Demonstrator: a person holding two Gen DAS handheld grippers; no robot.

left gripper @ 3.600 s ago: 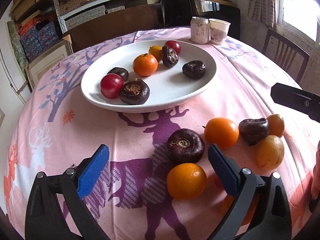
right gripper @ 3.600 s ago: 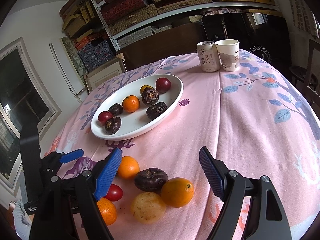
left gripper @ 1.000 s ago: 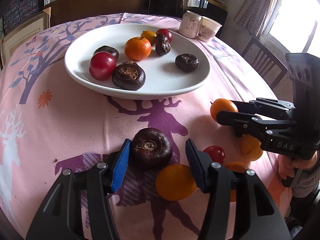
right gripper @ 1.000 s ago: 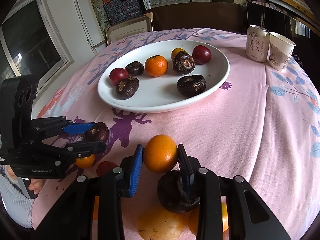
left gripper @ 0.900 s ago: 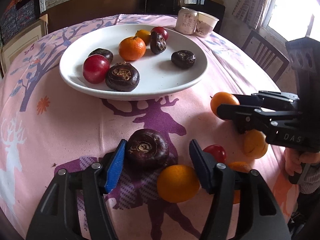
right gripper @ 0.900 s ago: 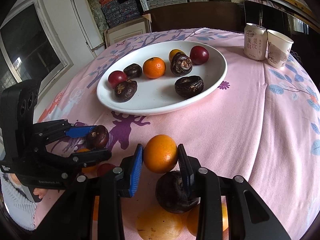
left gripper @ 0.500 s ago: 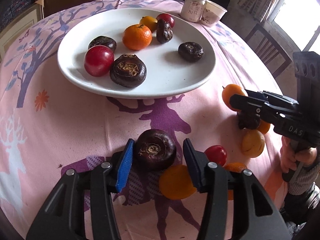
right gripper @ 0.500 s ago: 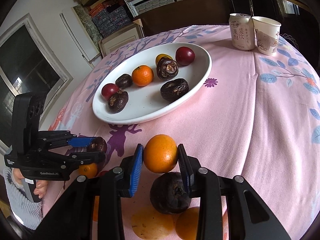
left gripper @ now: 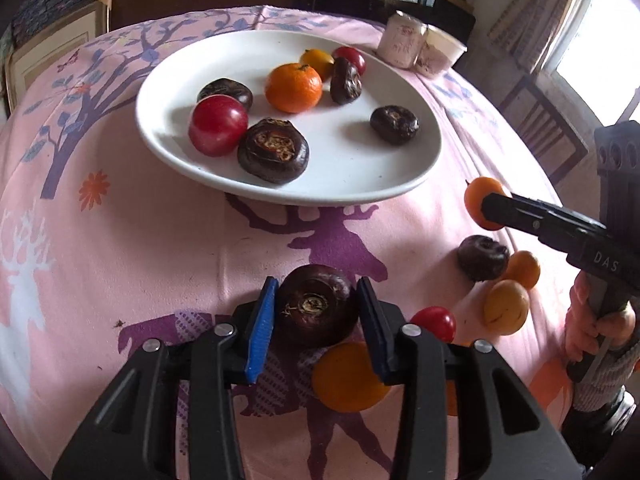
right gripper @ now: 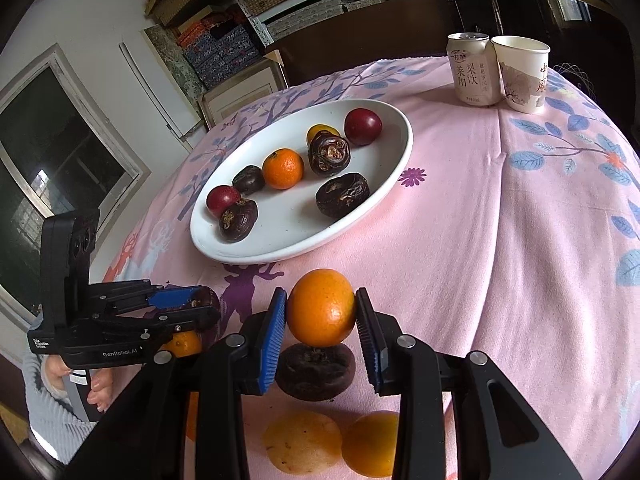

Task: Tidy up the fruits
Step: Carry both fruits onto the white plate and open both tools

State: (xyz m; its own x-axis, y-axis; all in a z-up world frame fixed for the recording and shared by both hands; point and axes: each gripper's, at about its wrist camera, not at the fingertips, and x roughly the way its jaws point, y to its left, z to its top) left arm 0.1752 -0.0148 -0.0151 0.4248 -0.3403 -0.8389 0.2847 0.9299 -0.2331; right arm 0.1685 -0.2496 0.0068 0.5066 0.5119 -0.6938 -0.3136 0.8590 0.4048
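Left wrist: fruit-laden plate point(left gripper: 416, 184); jaws on dark fruit point(left gripper: 316, 312), right's on orange point(right gripper: 321, 307).

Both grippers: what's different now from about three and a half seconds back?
Both were open then and have since closed on fruit. The left gripper now clamps the dark water chestnut; the right gripper clamps an orange and has lifted it above the dark fruit beneath. The white plate with its fruit, the can and the paper cup stayed put.
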